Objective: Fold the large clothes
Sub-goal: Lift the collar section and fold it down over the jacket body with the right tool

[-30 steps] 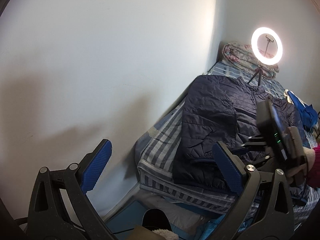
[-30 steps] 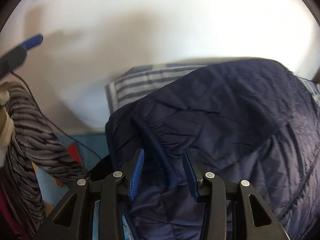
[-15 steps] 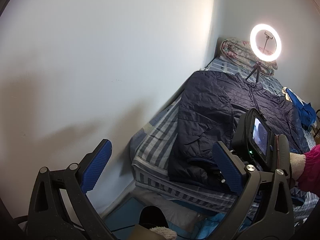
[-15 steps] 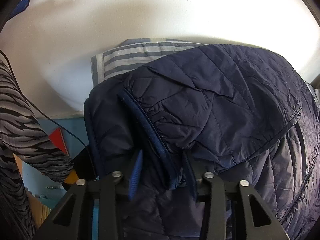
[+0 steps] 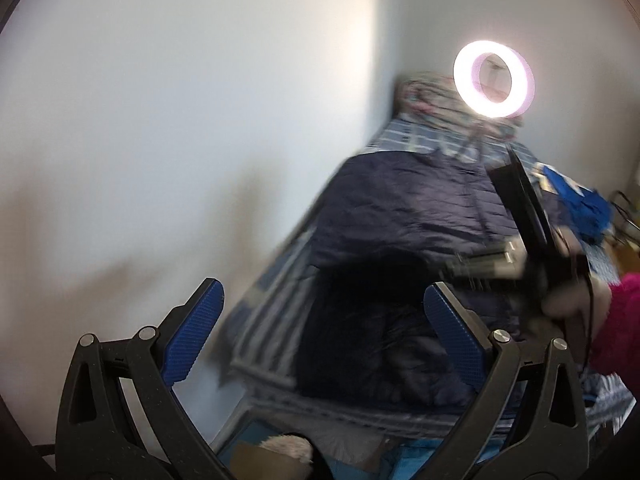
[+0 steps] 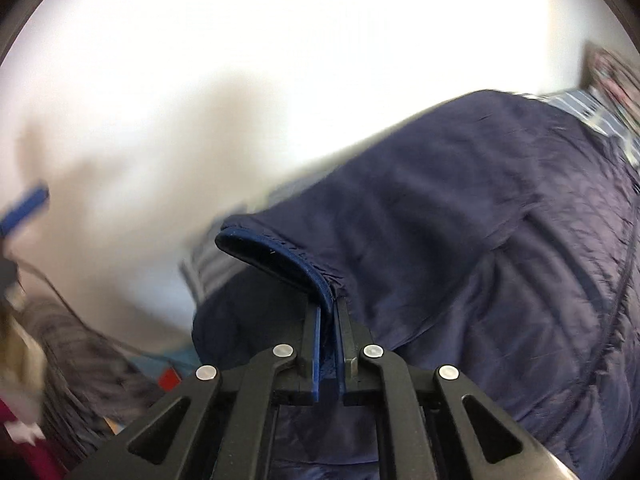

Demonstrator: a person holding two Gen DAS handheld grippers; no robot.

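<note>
Left wrist view
Left gripper (image 5: 322, 334): we see its jaws wide apart, nothing between them.
Jacket (image 5: 416, 216): navy, quilted; we find it spread on the striped bed (image 5: 276, 312) beside the white wall (image 5: 180, 120).
Ring light (image 5: 494, 79): lit, at the bed's far end.

Right wrist view
Right gripper (image 6: 329, 322): we note its jaws have just closed, clamped on the jacket's cuff (image 6: 280, 256), sleeve lifted.

Item: navy quilted puffer jacket (image 5: 420, 216), lrg, matte w/ stitched channels.
Pose: spread flat across a striped bed (image 5: 276, 312), lengthwise beside the wall.
Sleeve (image 6: 400, 216): folded over the body, lifted off it at the end.
Cuff (image 6: 280, 256): bound in brighter blue trim, mouth gaping; one end pinched between the right tongs (image 6: 329, 344).
</note>
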